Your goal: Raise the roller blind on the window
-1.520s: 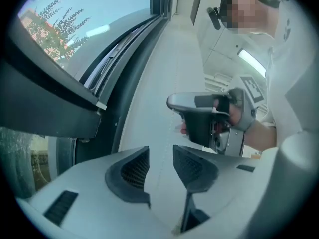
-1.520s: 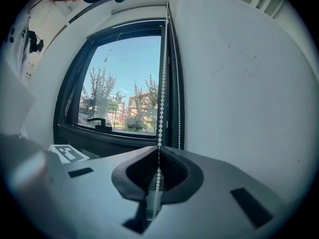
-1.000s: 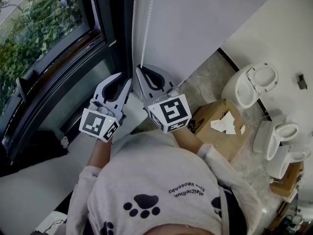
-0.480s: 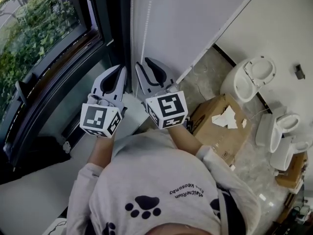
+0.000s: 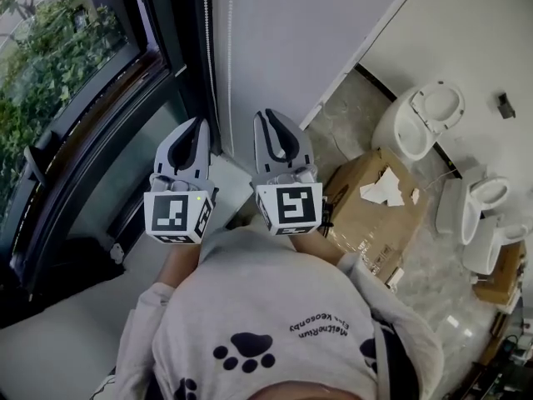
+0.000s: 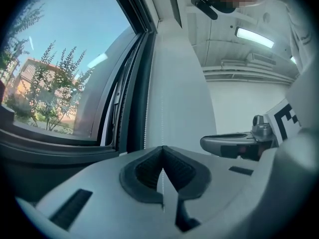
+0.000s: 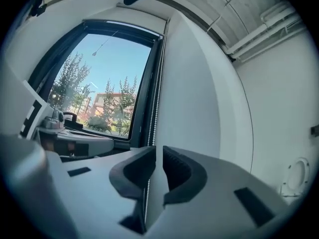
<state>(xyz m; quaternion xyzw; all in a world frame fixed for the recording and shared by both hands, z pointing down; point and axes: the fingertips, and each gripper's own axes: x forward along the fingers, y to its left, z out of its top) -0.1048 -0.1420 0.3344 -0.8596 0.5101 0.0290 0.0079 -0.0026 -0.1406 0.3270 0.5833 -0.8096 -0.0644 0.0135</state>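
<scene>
A white roller blind (image 5: pixel 291 32) hangs lowered beside the dark-framed window (image 5: pixel 67 65). Its white bead chain (image 5: pixel 206 48) runs down along the frame. My left gripper (image 5: pixel 201 123) is at the chain, level and shut on it. In the left gripper view the bead chain (image 6: pixel 163 108) runs straight into the closed tips of the left gripper (image 6: pixel 162 147). My right gripper (image 5: pixel 268 113) is just to the right, in front of the blind. Its jaws have just opened to a narrow gap. In the right gripper view the bead chain (image 7: pixel 155 98) shows beyond the right gripper (image 7: pixel 158 148), untouched by its pads.
A dark window sill (image 5: pixel 92 190) runs below the glass. On the floor to the right lie an opened cardboard box (image 5: pixel 379 202) and white toilets (image 5: pixel 420 123), (image 5: pixel 483 202). The person's grey shirt (image 5: pixel 266 323) fills the bottom of the head view.
The left gripper, open a second ago, has closed on the bead chain. The right gripper, which was shut on the chain, has opened and moved to the right, away from it.
</scene>
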